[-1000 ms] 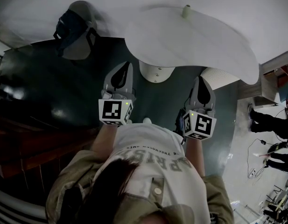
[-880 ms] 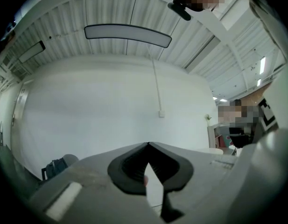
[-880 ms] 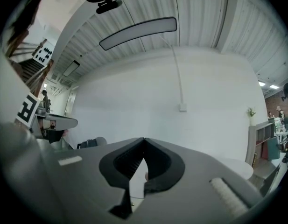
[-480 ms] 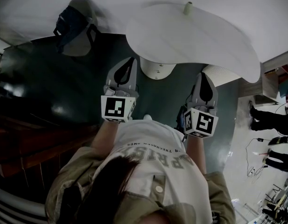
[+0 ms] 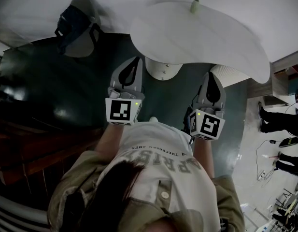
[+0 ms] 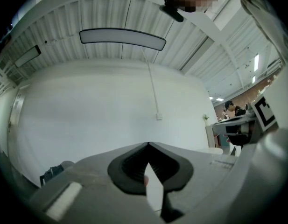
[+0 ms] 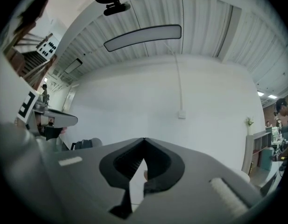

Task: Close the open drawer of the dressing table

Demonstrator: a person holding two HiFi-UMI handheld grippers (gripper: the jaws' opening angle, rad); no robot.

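Note:
A white dressing table (image 5: 197, 33) with a curved top stands against the white wall, and a small pale object (image 5: 194, 5) sits on its far edge. Its round white pedestal (image 5: 162, 71) shows under the top. No open drawer can be made out in any view. My left gripper (image 5: 133, 62) points at the table's near edge beside the pedestal, jaws shut and empty. My right gripper (image 5: 210, 76) is level with it further right, also shut on nothing. In the left gripper view the left gripper (image 6: 147, 143) faces bare wall, as does the right gripper (image 7: 144, 139) in the right gripper view.
A grey chair with a dark bag (image 5: 76, 28) stands left of the table. A ribbed white object (image 5: 228, 76) sits under the table's right end. Dark wooden furniture (image 5: 37, 149) lies at my left. People's legs (image 5: 279, 120) and cables are on the floor at far right.
The table top has slid slightly lower and right in the head view, so both grippers sit a touch nearer its edge. Their jaws stay shut.

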